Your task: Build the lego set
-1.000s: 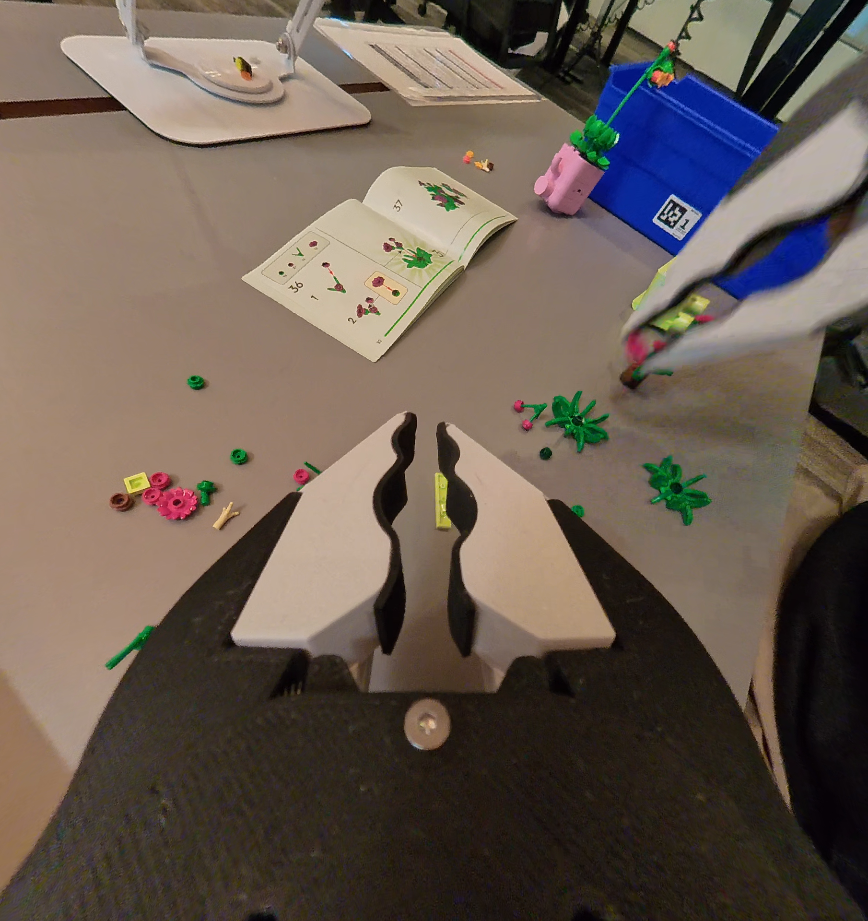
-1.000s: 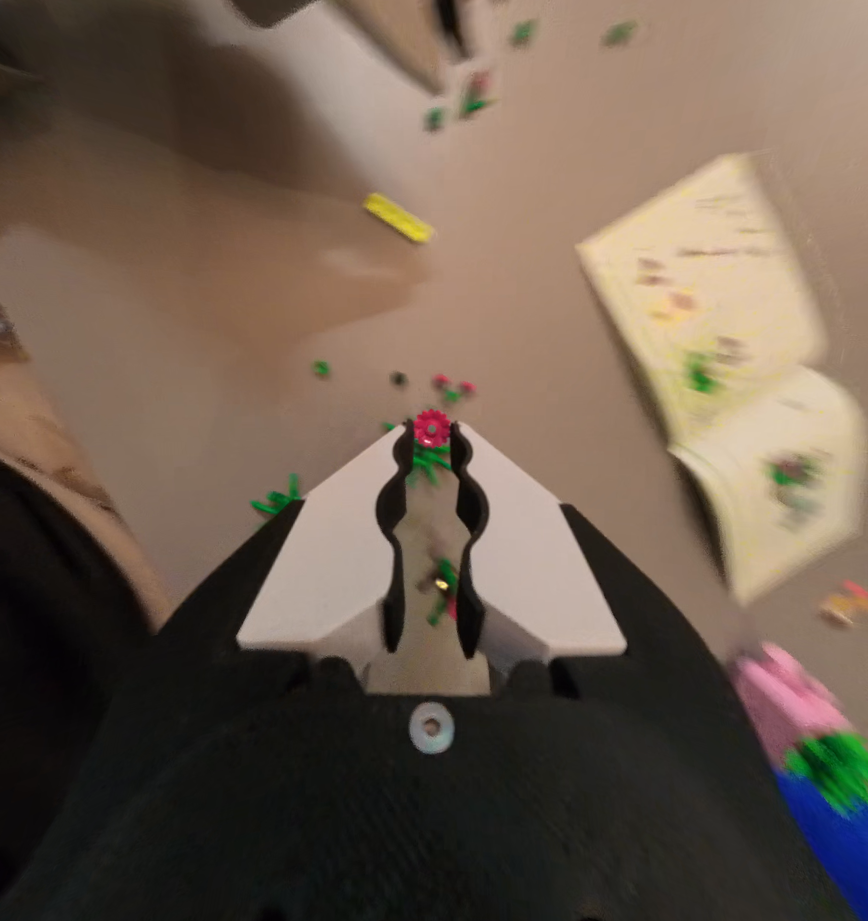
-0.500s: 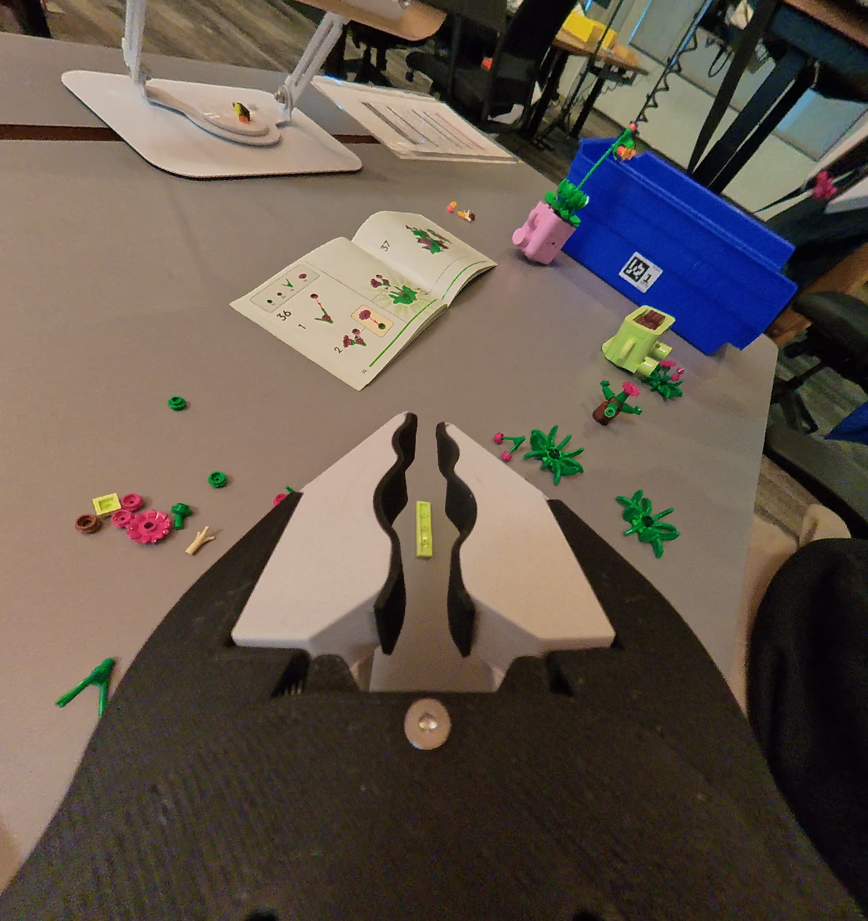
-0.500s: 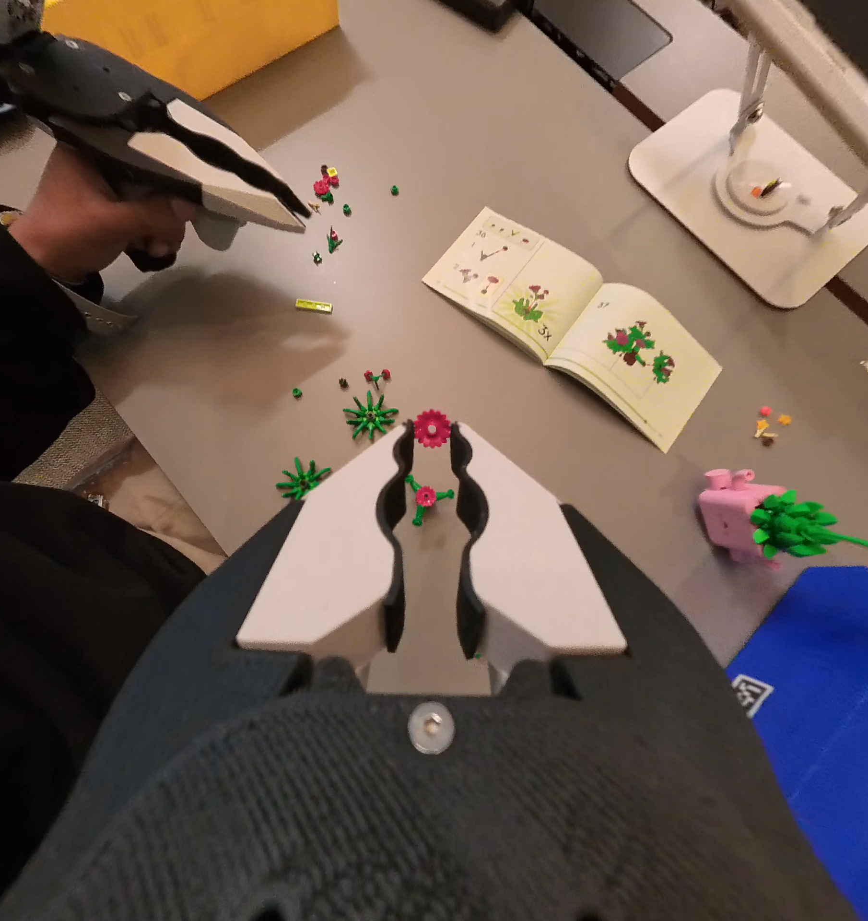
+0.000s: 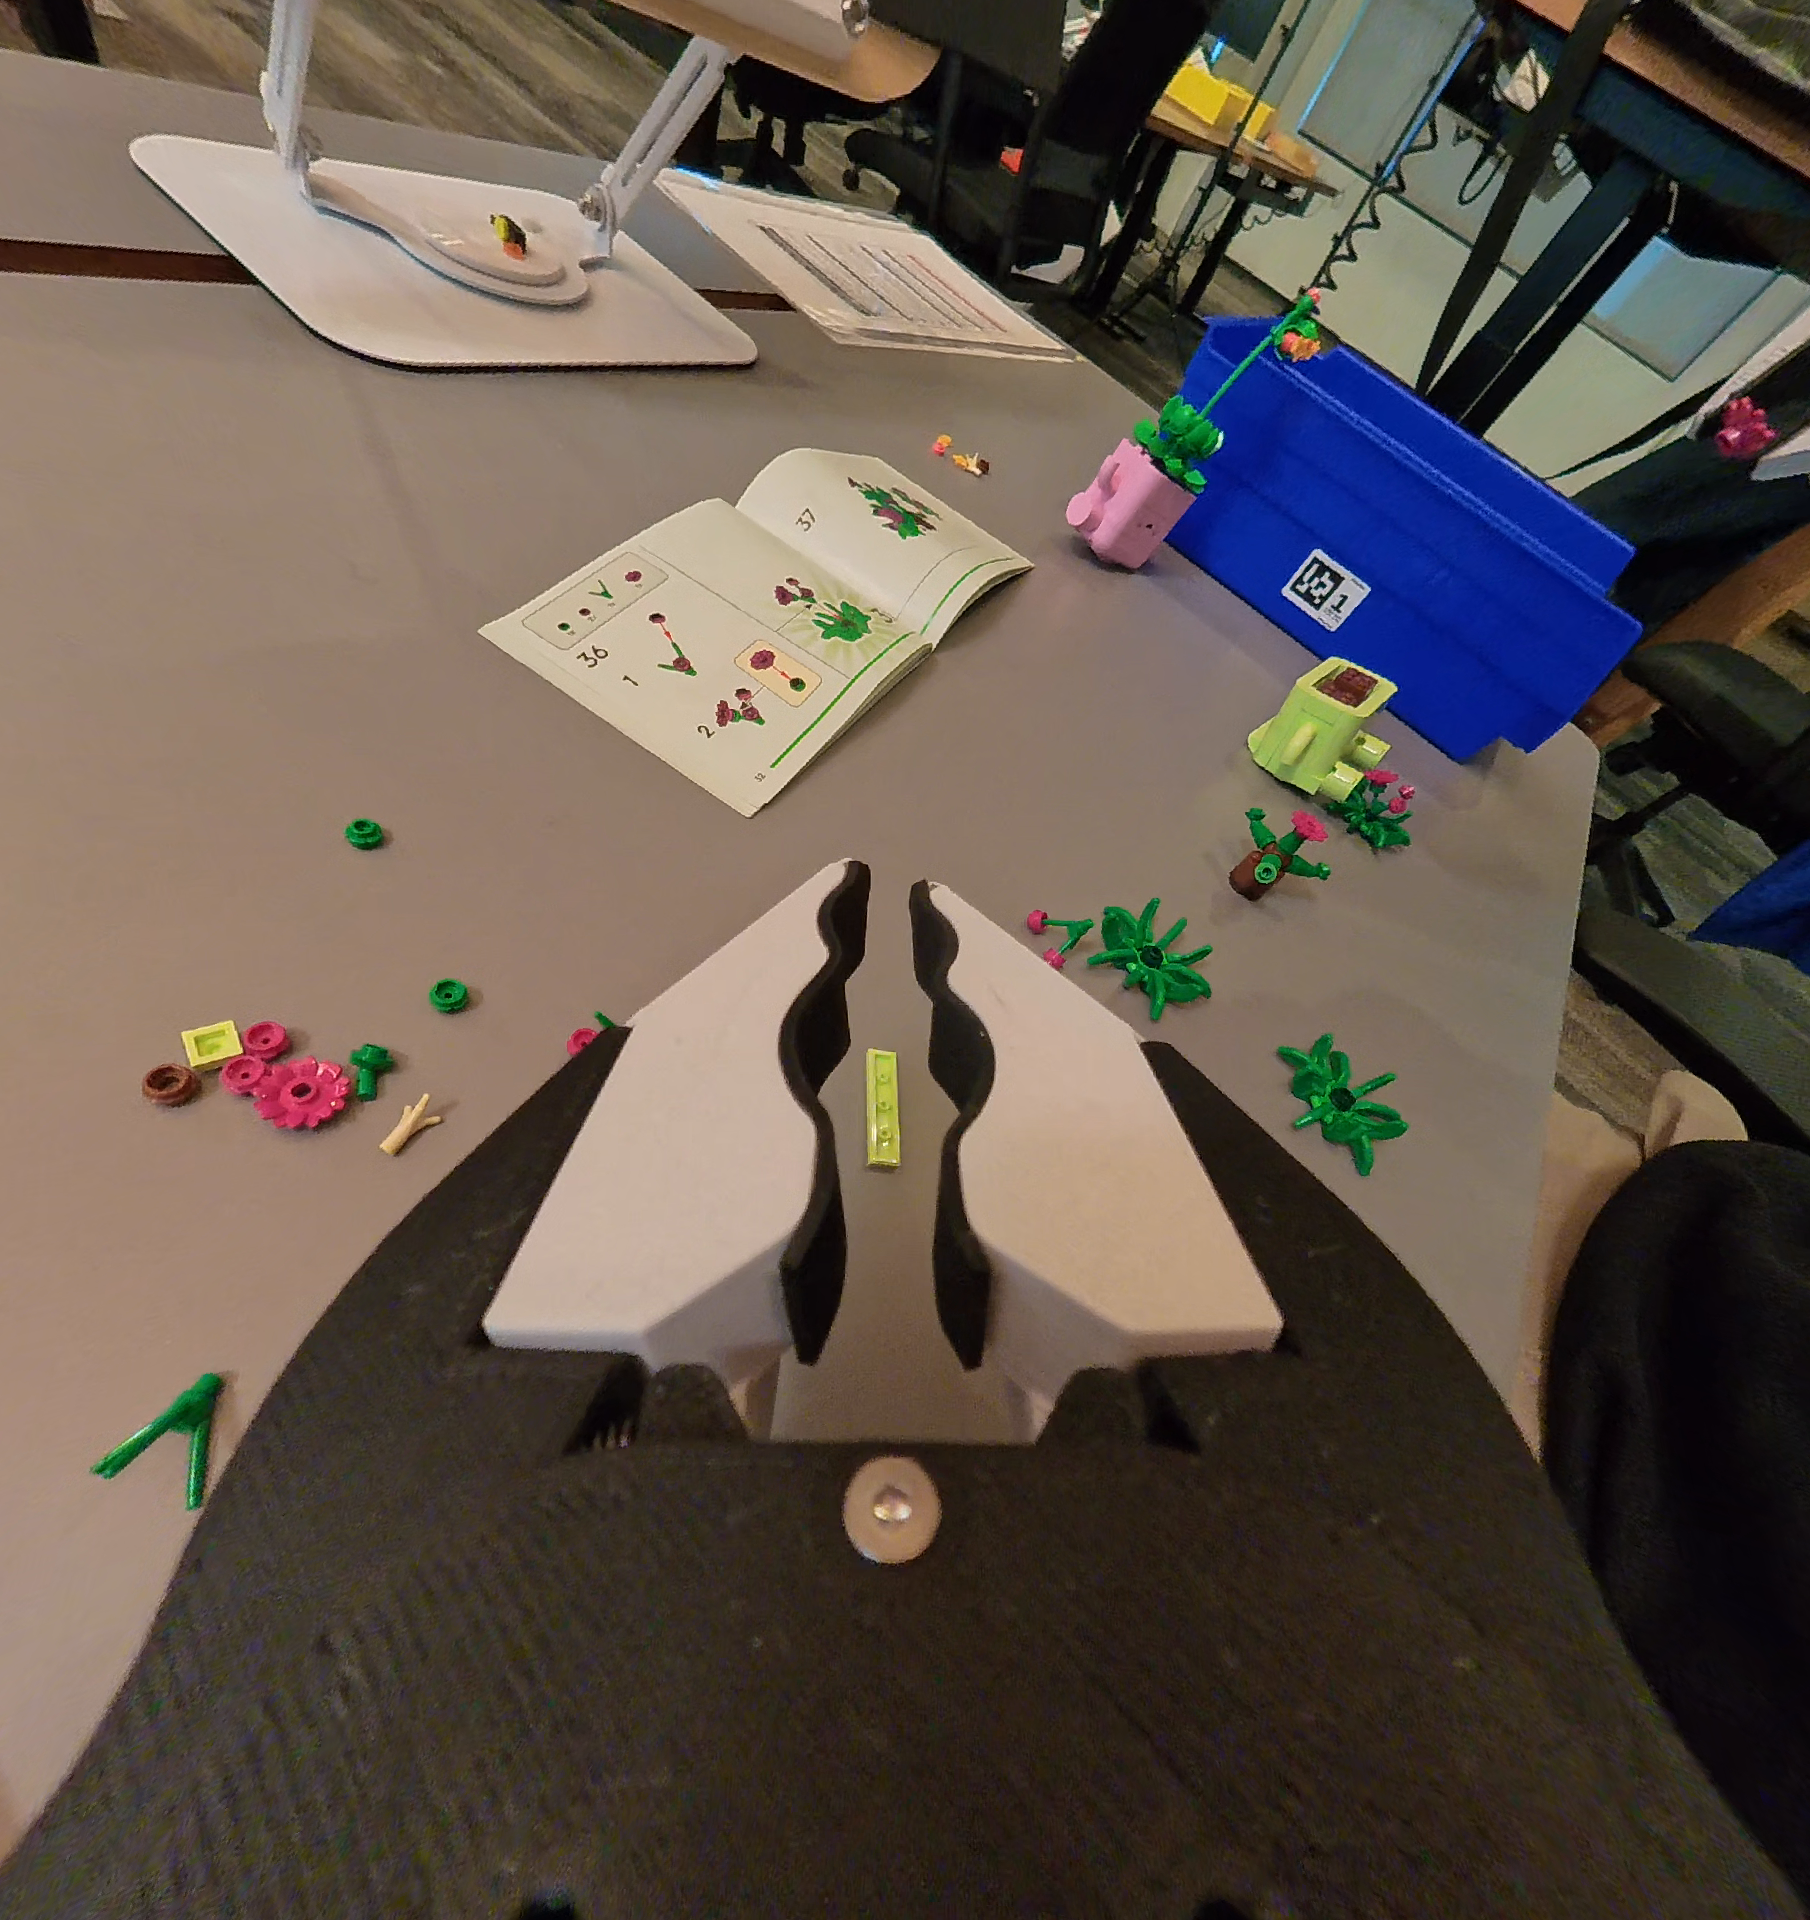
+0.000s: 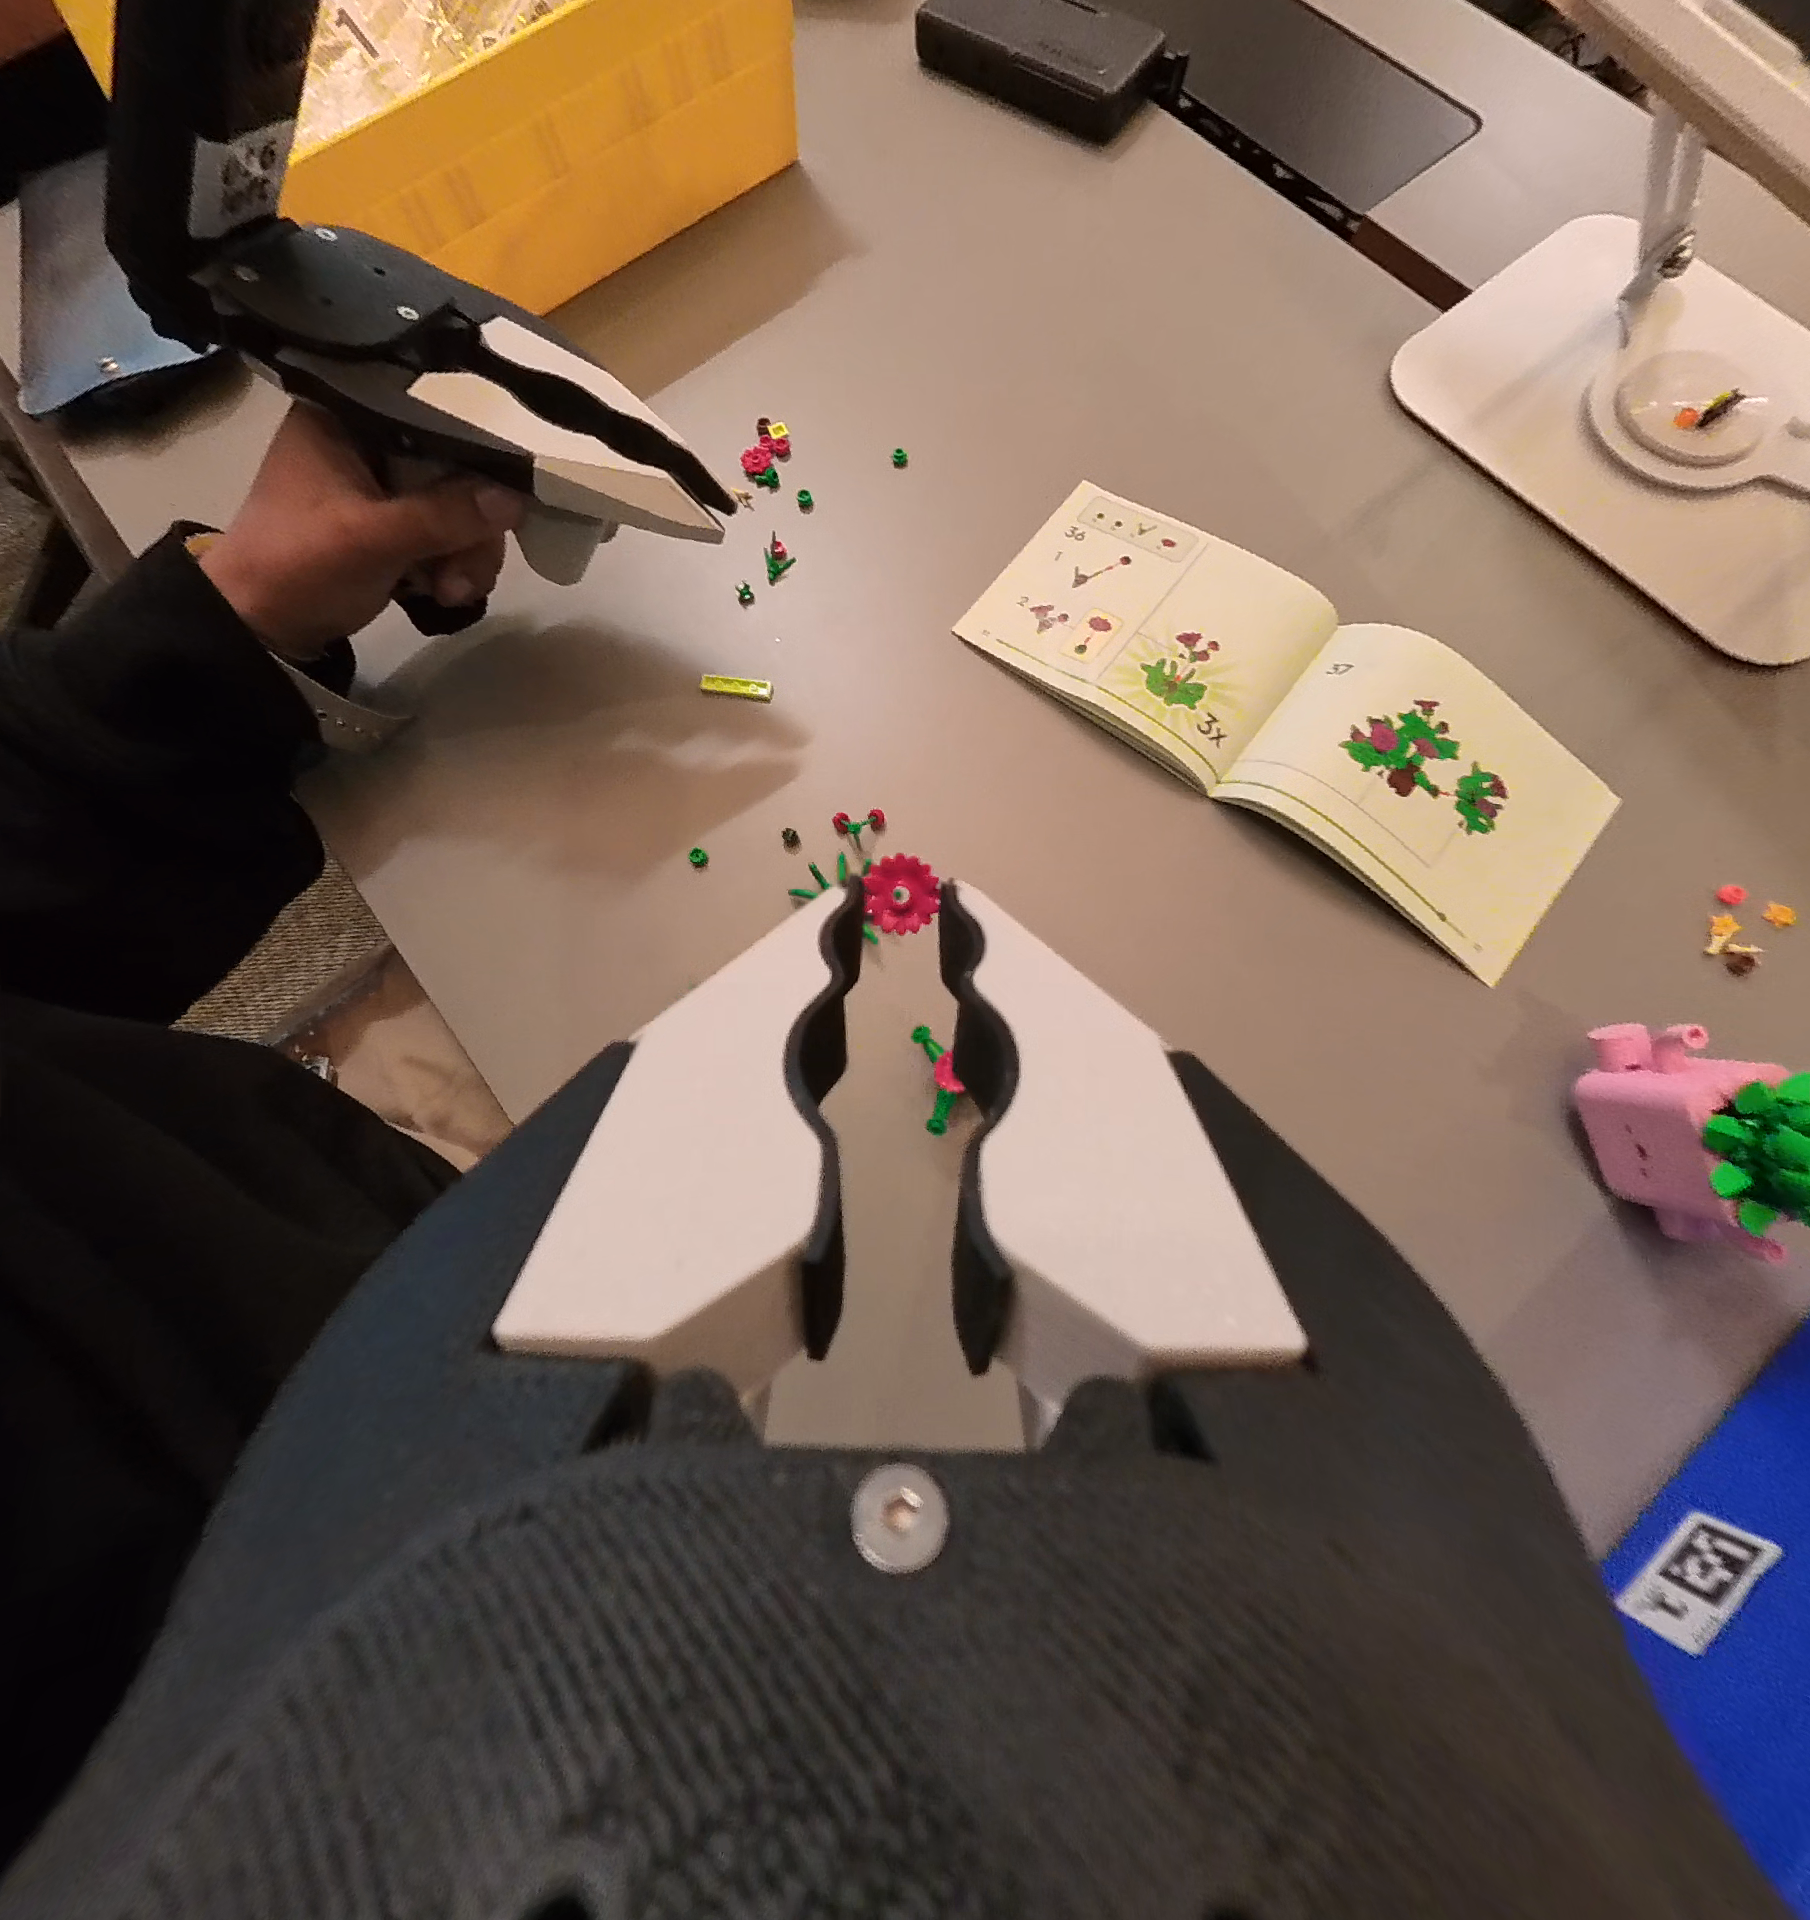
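two grippers are seen. the left gripper (image 5: 888,878) is held above the grey table (image 5: 205,623), fingers slightly apart and empty, one lime strip (image 5: 881,1108) lying on the table below the gap. printed page numbers are borne by the single open booklet (image 5: 755,623). two green leaf pieces (image 5: 1150,951) lie rightward. only in the right view is a magenta flower (image 6: 899,894) shown clamped at the tips of the right gripper (image 6: 901,896), and one yellow bin (image 6: 568,135) too.

Printed booklet (image 5: 755,623); blue bin (image 5: 1400,499) (sticker, perhaps coded).
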A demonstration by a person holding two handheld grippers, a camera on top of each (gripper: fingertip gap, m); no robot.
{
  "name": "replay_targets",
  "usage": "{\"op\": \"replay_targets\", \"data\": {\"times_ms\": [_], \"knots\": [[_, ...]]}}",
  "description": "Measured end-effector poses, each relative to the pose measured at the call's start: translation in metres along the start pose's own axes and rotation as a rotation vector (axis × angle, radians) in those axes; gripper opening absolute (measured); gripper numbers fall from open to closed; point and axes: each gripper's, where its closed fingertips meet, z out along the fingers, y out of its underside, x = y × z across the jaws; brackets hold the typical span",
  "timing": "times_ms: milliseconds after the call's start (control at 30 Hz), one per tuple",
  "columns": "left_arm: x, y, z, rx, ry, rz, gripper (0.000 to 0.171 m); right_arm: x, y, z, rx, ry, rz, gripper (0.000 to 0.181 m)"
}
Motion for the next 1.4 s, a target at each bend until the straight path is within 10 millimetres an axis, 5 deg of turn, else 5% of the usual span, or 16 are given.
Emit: {"op": "replay_targets", "data": {"times_ms": [567, 700, 833, 933, 1133, 1400], "knots": [[0.010, 0.001, 0.000, -0.004, 0.067, 0.010, 0.006, -0.040, 0.003, 0.043, 0.014, -0.223, 0.077, 0.012], [0.048, 0.030, 0.004, -0.179, 0.281, 0.093, 0.007, -0.047, 0.005, 0.051, 0.018, -0.253, 0.085, 0.013], [0.061, 0.072, 0.014, -0.411, 0.314, 0.212, 0.000, -0.057, 0.005, 0.053, 0.049, -0.290, 0.111, 0.013], [0.068, 0.088, 0.018, -0.496, 0.338, 0.234, 0.001, -0.073, 0.020, 0.067, 0.018, -0.324, 0.128, 0.013], [0.081, 0.091, 0.019, -0.516, 0.397, 0.227, 0.011, -0.077, 0.084, 0.106, -0.198, -0.140, -0.047, 0.012], [0.080, 0.097, 0.025, -0.559, 0.364, 0.241, 0.011, -0.070, 0.094, 0.128, -0.256, -0.075, -0.092, 0.013]]}}
